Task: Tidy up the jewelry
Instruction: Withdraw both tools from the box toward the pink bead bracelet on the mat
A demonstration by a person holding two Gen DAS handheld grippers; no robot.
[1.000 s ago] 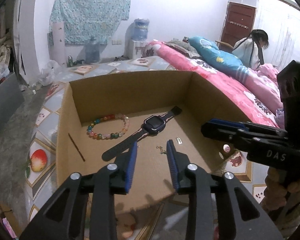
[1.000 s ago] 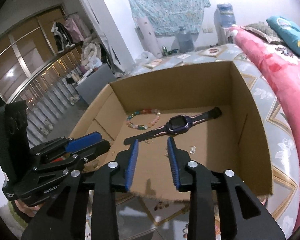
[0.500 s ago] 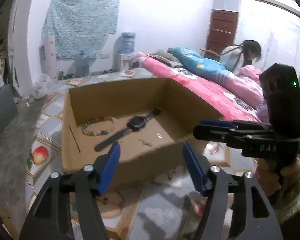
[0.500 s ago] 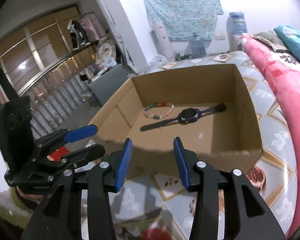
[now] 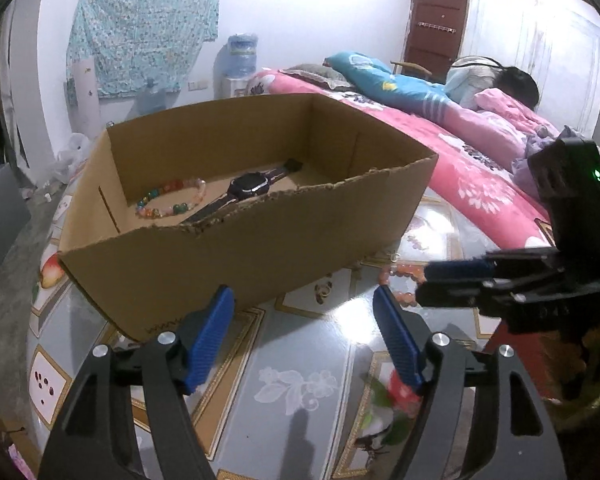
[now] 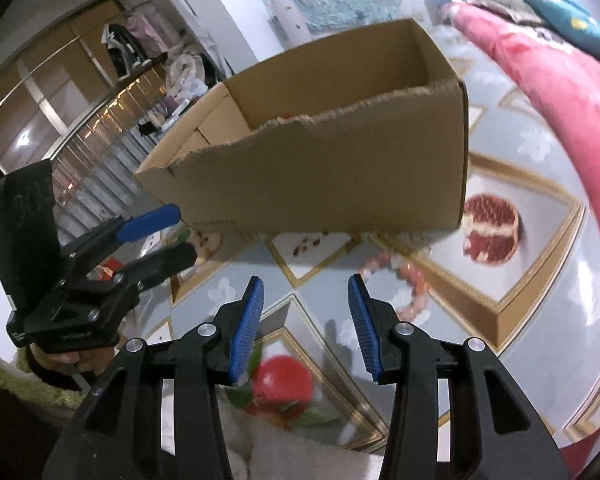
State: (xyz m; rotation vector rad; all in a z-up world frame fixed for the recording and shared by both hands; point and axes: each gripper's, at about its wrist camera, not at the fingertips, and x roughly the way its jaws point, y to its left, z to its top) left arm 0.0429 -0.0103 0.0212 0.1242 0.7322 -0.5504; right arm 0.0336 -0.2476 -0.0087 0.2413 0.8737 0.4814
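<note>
Glossy mat (image 5: 300, 360) printed with fruit and flowers covers surface; pink bed (image 5: 472, 168) beside it, white walls behind. Cardboard box (image 5: 260, 240) holds beaded bracelet (image 5: 172, 200) and watch (image 5: 248, 186). Orange bead bracelet (image 6: 412, 280) lies on mat outside box. Left gripper (image 5: 304, 334) jaws just been widening, spread, nothing between. Right gripper (image 6: 306, 328) spread, empty.

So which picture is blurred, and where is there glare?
Right wrist view: motion blur smears the pink bead bracelet and the pomegranate print; the brown cardboard box is softer too. Left wrist view: sharper, with white glare on the glossy patterned floor covering; fisheye bends both.
</note>
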